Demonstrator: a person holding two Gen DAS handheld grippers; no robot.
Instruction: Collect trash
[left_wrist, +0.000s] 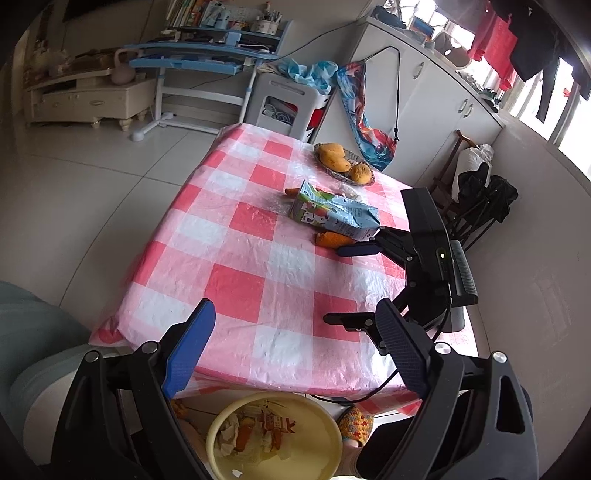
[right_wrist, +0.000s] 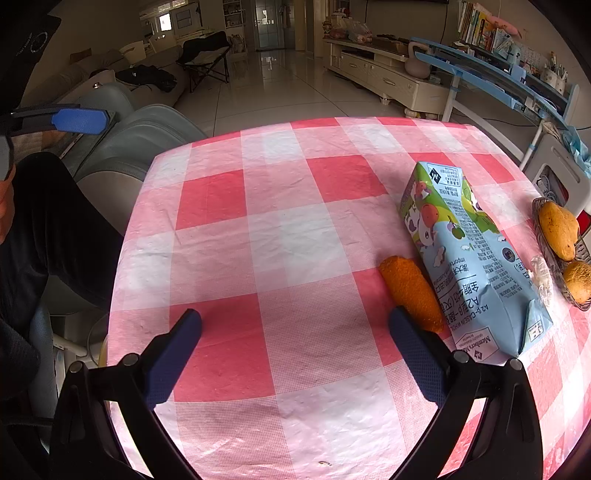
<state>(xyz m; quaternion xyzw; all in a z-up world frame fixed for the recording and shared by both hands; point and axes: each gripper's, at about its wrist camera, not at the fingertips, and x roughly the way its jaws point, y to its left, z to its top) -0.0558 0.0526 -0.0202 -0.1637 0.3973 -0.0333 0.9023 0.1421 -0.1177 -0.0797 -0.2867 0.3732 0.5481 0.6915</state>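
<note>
A: Trash first: where is it right now?

B: Some is already in the yellow basin (left_wrist: 273, 435) on the floor below the near edge of the surface (left_wrist: 236, 266), where I can see crumpled paper and wrappers. More lies on the far right side: a flattened milk carton (right_wrist: 469, 258) on its side, with an orange peel piece (right_wrist: 412, 291) touching its near edge. A small crumpled plastic scrap (right_wrist: 541, 277) sits between the carton and the fruit basket (right_wrist: 576, 254).

A: Why is the basin down there?

B: My guess is so that things can be dropped straight off the edge into it.

A: And your claws?

B: My left claw (left_wrist: 291, 354) has its jaws wide apart with nothing between them, hanging above the near edge, over the basin. I'd judge that it has nothing to carry at present. My right claw (right_wrist: 295, 350) is also spread apart and empty, tilted down at the checked cloth, with its right finger just beside the peel.

A: So the peel or the carton is next?

B: Probably, since both are nearest. The mangoes in the basket look like food, not rubbish, so I would leave them alone.
</note>
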